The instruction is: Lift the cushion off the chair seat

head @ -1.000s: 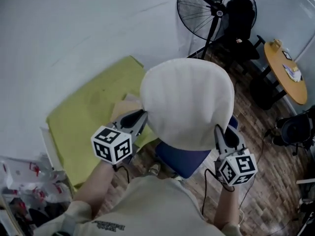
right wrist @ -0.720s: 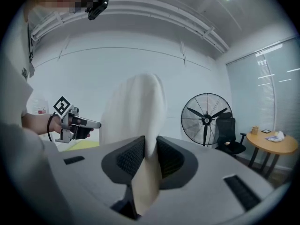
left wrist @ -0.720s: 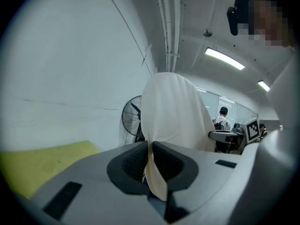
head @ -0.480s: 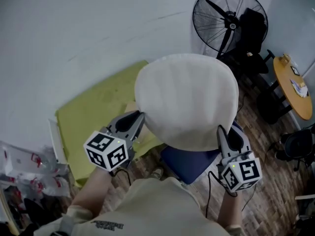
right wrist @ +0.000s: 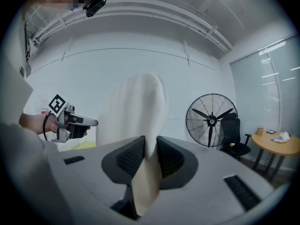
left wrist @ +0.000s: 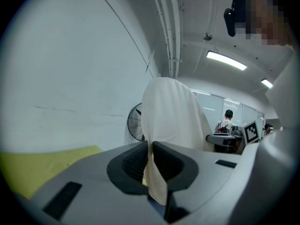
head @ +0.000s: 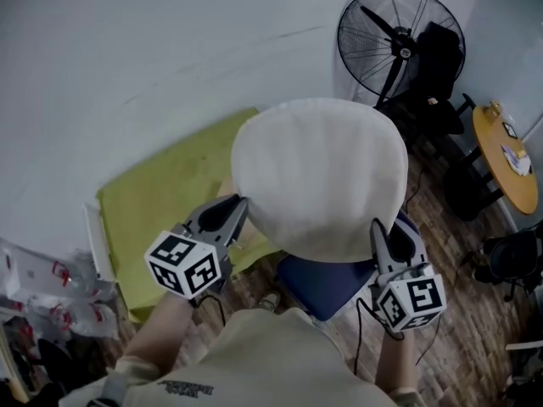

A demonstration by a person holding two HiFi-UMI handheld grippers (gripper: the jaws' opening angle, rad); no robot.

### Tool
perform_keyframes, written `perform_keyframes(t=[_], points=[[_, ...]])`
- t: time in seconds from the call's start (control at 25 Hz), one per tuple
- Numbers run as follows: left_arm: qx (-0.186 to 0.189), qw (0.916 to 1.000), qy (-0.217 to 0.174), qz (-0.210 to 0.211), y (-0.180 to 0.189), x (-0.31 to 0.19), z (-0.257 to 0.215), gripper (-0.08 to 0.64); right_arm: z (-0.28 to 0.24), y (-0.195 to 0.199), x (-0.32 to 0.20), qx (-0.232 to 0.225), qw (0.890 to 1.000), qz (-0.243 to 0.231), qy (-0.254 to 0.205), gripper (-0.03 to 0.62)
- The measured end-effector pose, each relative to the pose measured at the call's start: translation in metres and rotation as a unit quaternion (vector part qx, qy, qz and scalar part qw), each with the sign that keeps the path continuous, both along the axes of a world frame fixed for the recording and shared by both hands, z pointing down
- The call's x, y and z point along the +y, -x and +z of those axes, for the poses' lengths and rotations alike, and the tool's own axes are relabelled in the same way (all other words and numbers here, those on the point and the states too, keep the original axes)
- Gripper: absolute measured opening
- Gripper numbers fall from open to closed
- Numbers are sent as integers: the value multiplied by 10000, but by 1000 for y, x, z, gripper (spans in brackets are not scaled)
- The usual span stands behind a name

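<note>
A round cream cushion (head: pixel 321 175) hangs in the air between my two grippers, above the blue chair seat (head: pixel 327 280). My left gripper (head: pixel 236 213) is shut on the cushion's left edge; in the left gripper view the fabric (left wrist: pixel 171 114) is pinched between the dark pads (left wrist: pixel 133 163). On the cushion's right edge my right gripper (head: pixel 383 234) is shut too, and in the right gripper view the cloth (right wrist: pixel 138 109) runs down between its pads (right wrist: pixel 169 159). The cushion hides most of the chair.
A yellow-green mat (head: pixel 165 197) lies on the floor at the left. A black standing fan (head: pixel 386 36) and a black office chair (head: pixel 437 66) stand at the back right, beside a round wooden table (head: pixel 506 155). Plastic-wrapped items (head: pixel 42 291) lie at the far left.
Both grippers have risen with the cushion, which now stands higher and farther from the blue seat. More of the seat shows under it.
</note>
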State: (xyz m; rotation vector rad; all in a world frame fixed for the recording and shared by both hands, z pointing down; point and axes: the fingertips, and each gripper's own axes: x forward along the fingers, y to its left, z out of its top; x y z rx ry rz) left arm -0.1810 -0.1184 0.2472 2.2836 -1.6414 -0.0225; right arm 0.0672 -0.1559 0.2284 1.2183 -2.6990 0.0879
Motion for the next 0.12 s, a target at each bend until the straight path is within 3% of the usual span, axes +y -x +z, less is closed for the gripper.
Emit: perform_keyframes(t=[0.12], points=[[-34, 10000, -19, -40, 2, -4, -1, 51, -1, 2, -2, 2, 10000, -5, -52, 94]])
